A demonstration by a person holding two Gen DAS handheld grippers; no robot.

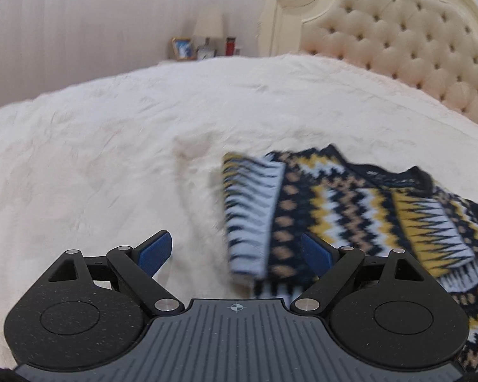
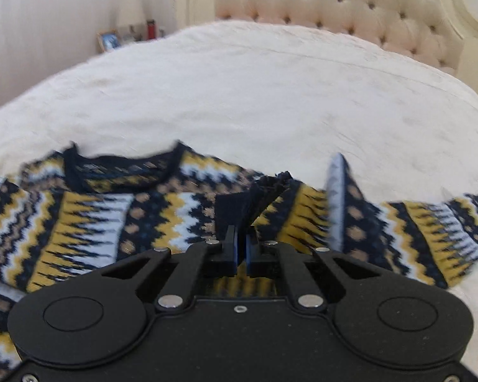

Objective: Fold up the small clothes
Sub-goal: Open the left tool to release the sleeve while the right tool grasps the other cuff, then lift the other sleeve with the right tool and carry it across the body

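Note:
A small knitted sweater (image 1: 334,197) in navy, yellow, white and tan zigzags lies on the cream bedspread (image 1: 111,159), with one sleeve (image 1: 251,210) folded in over its body. My left gripper (image 1: 235,245) hovers open over that sleeve's end, and nothing is between its blue pads (image 1: 154,253). In the right wrist view the sweater (image 2: 89,216) spreads across the front with its navy neckline toward the headboard. My right gripper (image 2: 241,242) is shut on the dark navy cuff (image 2: 235,203) of the other sleeve, and that sleeve (image 2: 430,229) is bunched up to the right.
A tufted cream headboard (image 1: 398,41) closes off the bed's far end. Beyond the bed's far left side is a nightstand holding a lamp (image 1: 208,25), a picture frame (image 1: 181,47) and a red bottle (image 1: 230,45). The bedspread (image 2: 271,95) stretches wide beyond the sweater.

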